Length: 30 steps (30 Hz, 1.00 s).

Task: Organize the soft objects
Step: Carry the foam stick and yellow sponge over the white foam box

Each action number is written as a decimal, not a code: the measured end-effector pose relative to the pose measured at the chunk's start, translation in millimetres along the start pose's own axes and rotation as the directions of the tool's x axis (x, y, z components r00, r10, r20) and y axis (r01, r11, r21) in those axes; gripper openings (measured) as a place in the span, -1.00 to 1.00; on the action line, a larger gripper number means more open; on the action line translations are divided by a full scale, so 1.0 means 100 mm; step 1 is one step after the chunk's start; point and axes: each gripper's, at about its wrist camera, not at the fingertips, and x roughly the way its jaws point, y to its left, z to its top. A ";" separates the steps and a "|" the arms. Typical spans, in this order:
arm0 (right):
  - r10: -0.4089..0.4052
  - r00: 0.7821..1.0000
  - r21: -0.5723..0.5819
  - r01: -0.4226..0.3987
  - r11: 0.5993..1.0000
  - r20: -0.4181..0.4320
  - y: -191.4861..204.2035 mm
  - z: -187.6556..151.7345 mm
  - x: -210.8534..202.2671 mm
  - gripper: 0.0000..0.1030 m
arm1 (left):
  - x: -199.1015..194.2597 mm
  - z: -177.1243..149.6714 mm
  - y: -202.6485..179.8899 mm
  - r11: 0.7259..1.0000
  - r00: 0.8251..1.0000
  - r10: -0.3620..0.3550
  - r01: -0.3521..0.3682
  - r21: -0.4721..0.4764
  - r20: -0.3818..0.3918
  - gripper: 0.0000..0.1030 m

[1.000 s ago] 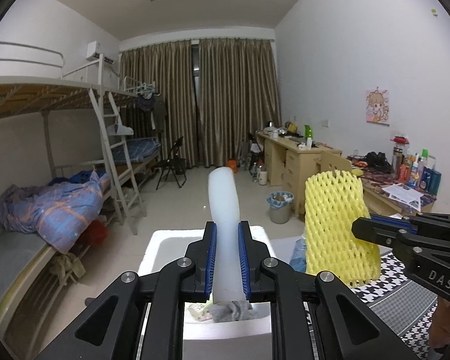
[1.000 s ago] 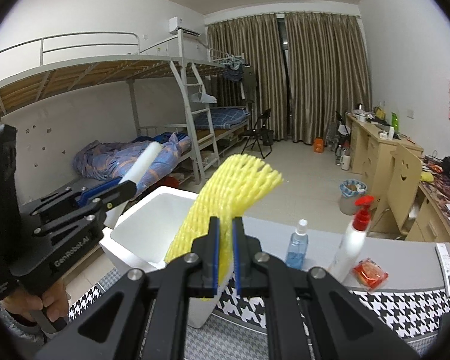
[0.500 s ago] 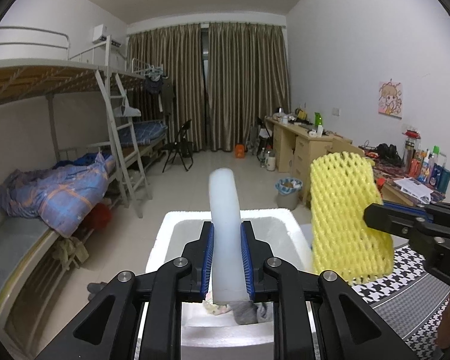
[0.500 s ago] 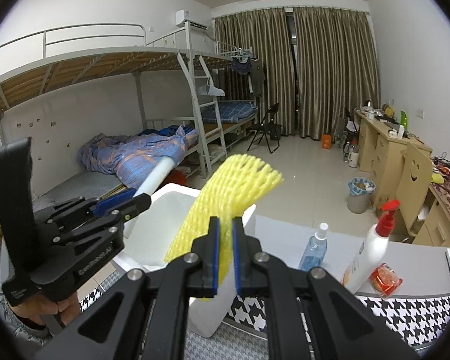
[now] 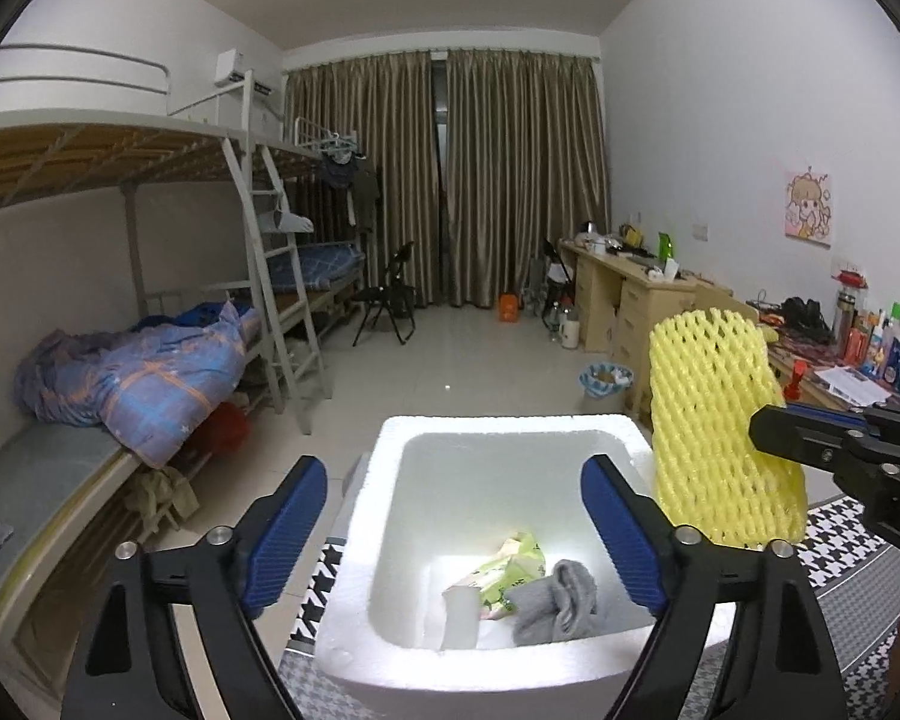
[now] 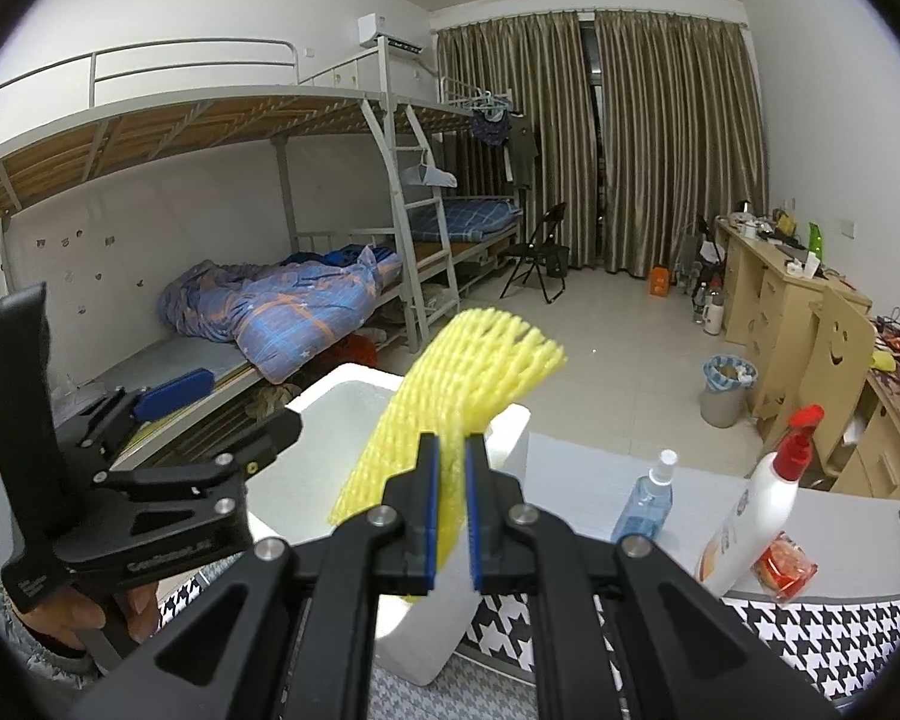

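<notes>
Over the white polystyrene foam box (image 5: pixel 606 432), the left gripper (image 5: pixel 453 516) has sprung wide, empty; its white foam tube (image 5: pixel 459 615) now lies inside beside a grey sock (image 5: pixel 555 600); from the right wrist, the right gripper (image 6: pixel 448 510) stays clenched on the yellow foam fruit net (image 6: pixel 462 384), likely next in.

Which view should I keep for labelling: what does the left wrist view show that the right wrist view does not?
Left only: the box's inside, with a grey sock, a green pack and a white foam piece.
Right only: a spray bottle, a pump bottle and a red packet on the table.
Both: the foam box, the yellow net, and the bunk bed.
</notes>
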 end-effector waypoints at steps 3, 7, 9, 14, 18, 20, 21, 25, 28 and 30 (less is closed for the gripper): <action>0.005 1.000 -0.006 -0.005 1.000 -0.005 0.03 0.00 0.03 -0.80 | -0.05 0.00 0.05 1.000 1.000 0.012 -0.012 -0.015 0.013 0.87; 0.012 1.000 -0.014 -0.012 1.000 -0.009 0.09 0.02 0.06 -0.79 | -0.11 -0.01 0.13 0.999 0.999 0.024 -0.023 -0.035 0.028 0.97; 0.014 1.000 -0.020 -0.014 1.000 -0.012 0.12 0.02 0.08 -0.79 | -0.13 -0.02 0.16 0.999 0.999 0.033 -0.032 -0.035 0.032 0.98; 0.024 1.000 -0.031 -0.025 0.999 -0.015 0.18 0.03 0.13 -0.79 | -0.21 -0.06 0.25 0.997 0.998 0.054 -0.052 -0.054 0.036 0.98; 0.033 0.999 -0.037 -0.034 0.999 -0.021 0.21 0.03 0.16 -0.79 | -0.27 -0.09 0.32 0.996 0.997 0.068 -0.065 -0.066 0.038 0.98; 0.034 0.999 -0.042 -0.035 0.999 -0.025 0.23 0.02 0.19 -0.79 | -0.30 -0.11 0.34 0.995 0.996 0.075 -0.072 -0.067 0.039 0.98; 0.034 0.999 -0.044 -0.035 0.998 -0.028 0.24 0.02 0.20 -0.79 | -0.31 -0.11 0.35 0.995 0.996 0.076 -0.073 -0.067 0.039 0.98; 0.031 0.999 -0.051 -0.033 0.998 -0.042 0.29 0.01 0.26 -0.79 | -0.34 -0.11 0.39 0.994 0.994 0.097 -0.094 -0.061 0.047 0.98; 0.032 0.998 -0.057 -0.035 0.998 -0.050 0.30 0.01 0.31 -0.79 | -0.38 -0.13 0.43 0.993 0.994 0.100 -0.097 -0.069 0.049 0.98; 0.033 0.998 -0.066 -0.036 0.997 -0.052 0.33 0.01 0.34 -0.79 | -0.39 -0.15 0.47 0.992 0.993 0.107 -0.104 -0.074 0.049 0.98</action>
